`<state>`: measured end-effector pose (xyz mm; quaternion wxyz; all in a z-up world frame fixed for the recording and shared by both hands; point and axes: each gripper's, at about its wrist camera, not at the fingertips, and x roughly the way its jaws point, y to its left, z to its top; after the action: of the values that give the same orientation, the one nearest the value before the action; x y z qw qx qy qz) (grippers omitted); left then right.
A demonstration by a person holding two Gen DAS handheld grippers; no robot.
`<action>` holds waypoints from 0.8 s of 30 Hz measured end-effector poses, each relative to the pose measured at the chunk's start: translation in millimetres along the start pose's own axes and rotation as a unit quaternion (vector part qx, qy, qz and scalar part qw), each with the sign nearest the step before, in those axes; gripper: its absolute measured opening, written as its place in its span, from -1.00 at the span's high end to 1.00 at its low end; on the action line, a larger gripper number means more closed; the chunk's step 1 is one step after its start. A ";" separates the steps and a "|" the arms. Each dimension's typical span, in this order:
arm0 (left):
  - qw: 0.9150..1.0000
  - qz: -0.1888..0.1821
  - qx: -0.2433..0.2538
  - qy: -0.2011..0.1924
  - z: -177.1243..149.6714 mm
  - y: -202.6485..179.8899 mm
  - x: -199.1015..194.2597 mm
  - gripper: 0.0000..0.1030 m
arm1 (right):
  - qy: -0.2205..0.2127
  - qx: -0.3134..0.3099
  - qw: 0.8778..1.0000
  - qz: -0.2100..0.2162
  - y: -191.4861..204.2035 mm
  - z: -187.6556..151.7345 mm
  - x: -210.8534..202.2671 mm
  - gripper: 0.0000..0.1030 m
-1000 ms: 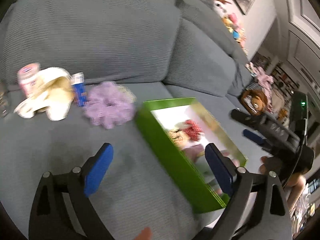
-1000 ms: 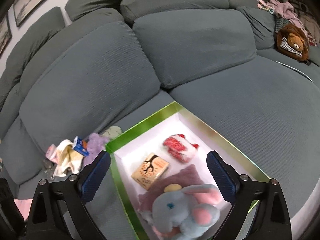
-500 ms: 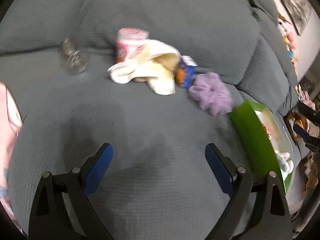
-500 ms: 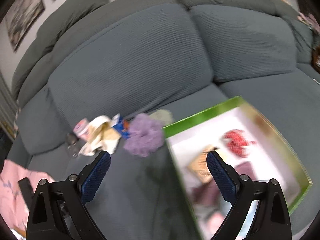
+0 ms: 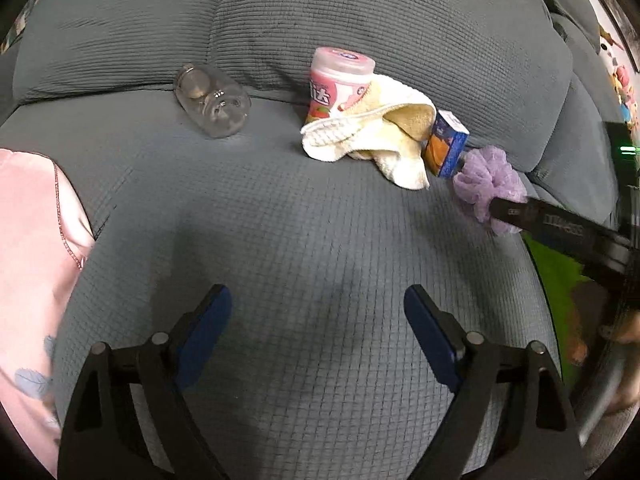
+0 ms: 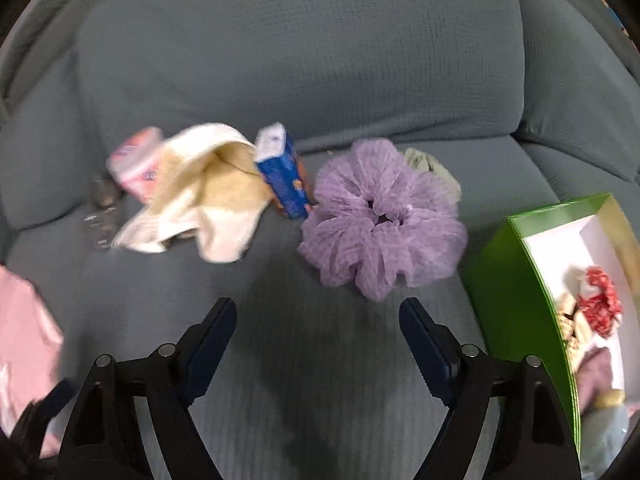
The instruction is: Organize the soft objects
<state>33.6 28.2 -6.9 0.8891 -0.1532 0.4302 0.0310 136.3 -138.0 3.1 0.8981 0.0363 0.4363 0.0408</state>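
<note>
Grey ribbed sofa cushion (image 5: 320,220) fills both wrist views, backrest behind. Far left, pink fabric (image 5: 28,260) lies over the seat edge. Next, a clear glass jar (image 5: 212,100) on its side near the backrest crease. Then a pink-lidded tub (image 5: 340,80) standing upright, with a cream towel (image 5: 376,136) crumpled against it and partly draped on it. Blue-and-orange small carton (image 6: 284,176) stands touching the towel's right side. Purple scrunchie (image 6: 380,220) lies just right of the carton, flat on the seat; a pale greenish cloth scrap (image 6: 432,164) peeks out behind it. Far right, green box (image 6: 516,280) with white inside holds a red knit item (image 6: 600,304), other soft pieces blurred. Left gripper (image 5: 318,314) hovers over bare cushion, jaws wide but closing, nothing between them. Right gripper (image 6: 316,322) hovers just short of the scrunchie, jaws wide but closing, nothing between them, pads touching nothing. In the left wrist view one black finger of the right gripper crosses in front of the scrunchie's right side. Right wrist view is motion-blurred.
</note>
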 end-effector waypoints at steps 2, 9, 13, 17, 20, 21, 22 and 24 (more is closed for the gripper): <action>1.000 0.001 -0.007 0.001 1.1 2.8 0.0 -0.68 | 0.000 0.003 1.000 -0.026 -0.2 5.7 16.8 -0.64; 1.000 0.010 -0.017 0.010 2.3 7.4 1.8 -0.60 | 0.004 -0.021 0.996 -0.090 -9.5 18.9 58.7 -0.40; 1.000 0.011 -0.009 0.008 1.7 4.3 1.3 -0.54 | -0.010 -0.020 0.996 -0.086 -19.6 21.1 62.2 0.36; 1.000 0.004 -0.008 0.011 0.5 3.6 1.1 -0.47 | -0.007 -0.019 0.998 -0.059 -19.6 21.4 54.0 0.77; 1.000 -0.003 -0.013 0.009 1.6 5.4 -1.4 -0.40 | -0.004 -0.038 0.998 -0.047 -10.3 12.9 41.0 0.79; 1.000 -0.002 -0.015 0.008 2.4 6.0 -1.8 -0.38 | 0.001 -0.043 0.998 -0.035 -5.9 9.3 35.5 0.79; 1.000 -0.002 -0.017 0.008 3.3 8.3 -2.8 -0.38 | 0.011 -0.049 0.999 -0.017 0.2 4.2 27.5 0.79; 1.000 0.002 -0.020 0.007 6.4 13.0 -3.8 -0.32 | 0.018 -0.062 0.998 0.021 11.8 -4.4 11.6 0.79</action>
<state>33.6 42.8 -3.4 0.8827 -0.1706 0.4361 0.0400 139.5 -124.9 -7.5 0.8896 -0.0114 0.4481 0.0871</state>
